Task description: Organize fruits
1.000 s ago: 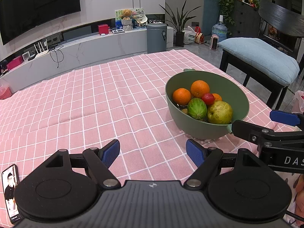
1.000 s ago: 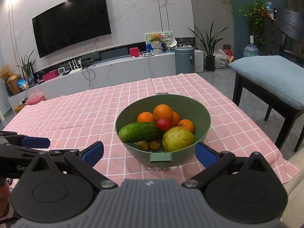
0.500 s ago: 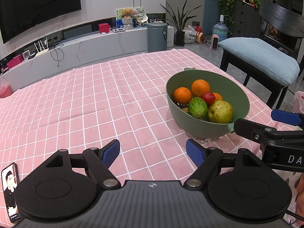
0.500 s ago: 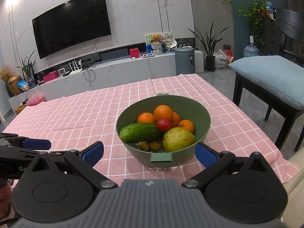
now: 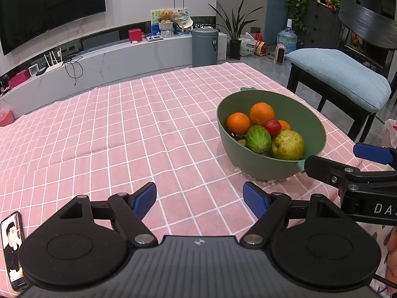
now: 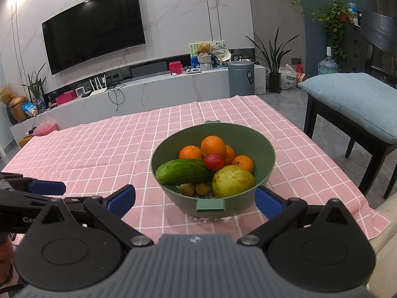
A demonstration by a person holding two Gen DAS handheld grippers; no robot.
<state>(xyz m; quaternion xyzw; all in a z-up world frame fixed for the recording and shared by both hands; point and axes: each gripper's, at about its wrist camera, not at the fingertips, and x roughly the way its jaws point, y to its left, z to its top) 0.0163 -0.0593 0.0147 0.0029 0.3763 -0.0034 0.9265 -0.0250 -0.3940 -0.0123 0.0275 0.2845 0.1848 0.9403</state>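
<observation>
The cucumber (image 6: 183,172) lies across the near left of the bowl (image 6: 269,160), firm and smooth, probably slippery; grip its middle gently. Your right tongs (image 6: 194,200) and left tongs (image 5: 199,197) hang wide and empty above the table (image 5: 104,134).

Round green plastic bowl (image 6: 265,149) of fruit, frame centre.
Oranges (image 6: 213,146), red tomato (image 6: 213,162), dark-green cucumber (image 6: 182,171), yellow-green pear (image 6: 233,181) piled inside.

two low views, shared bowl (image 5: 273,168)
</observation>
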